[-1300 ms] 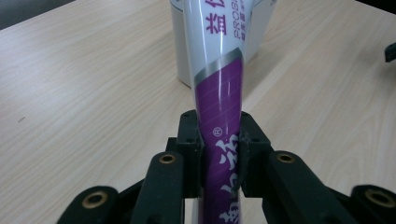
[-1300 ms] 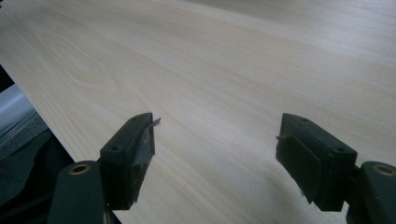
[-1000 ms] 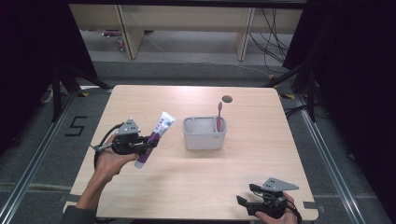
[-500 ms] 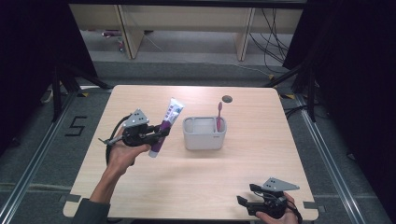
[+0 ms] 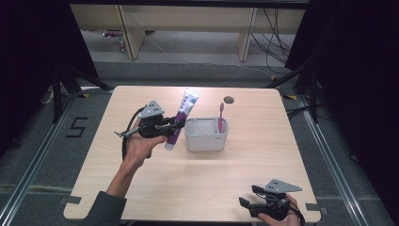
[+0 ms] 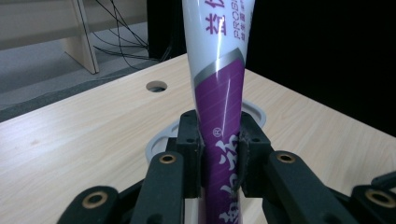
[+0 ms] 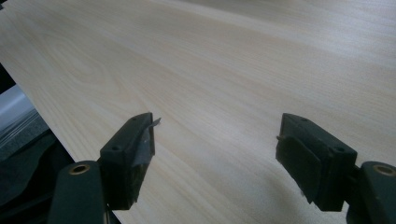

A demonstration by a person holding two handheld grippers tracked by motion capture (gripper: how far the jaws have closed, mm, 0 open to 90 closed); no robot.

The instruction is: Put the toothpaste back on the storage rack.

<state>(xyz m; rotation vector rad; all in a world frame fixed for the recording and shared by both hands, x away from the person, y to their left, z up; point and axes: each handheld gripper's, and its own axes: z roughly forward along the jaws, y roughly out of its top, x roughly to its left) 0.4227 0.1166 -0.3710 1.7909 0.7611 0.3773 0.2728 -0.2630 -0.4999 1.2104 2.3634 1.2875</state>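
toothpaste tube point(image 5: 180, 118), white at the crimped end and purple toward the cap, is pinched between the jaws of the left gripper point(image 5: 175, 126) and held off the counter point(image 5: 197, 179), tilted with its cap end down and its crimped end leaning toward the far edge. in the left gripper view the two black pads press on the tube's purple part from either side, and the rim of the grey holder point(image 6: 254, 114) shows just behind it. from the high view the tube hangs just beside the left wall of the grey holder point(image 5: 206, 139), which stands near the middle of the counter with a pink toothbrush point(image 5: 220, 117) upright in its right part.

the step in hand looks like carrying the tube to the holder. the next move, as i judge it, calls for bringing the cap end over the holder's free left part, standing the tube more upright, lowering it in, then releasing.

the right gripper point(image 5: 254, 205) rests by the near right corner, its jaws standing wide apart with nothing between them, bare wood beneath.
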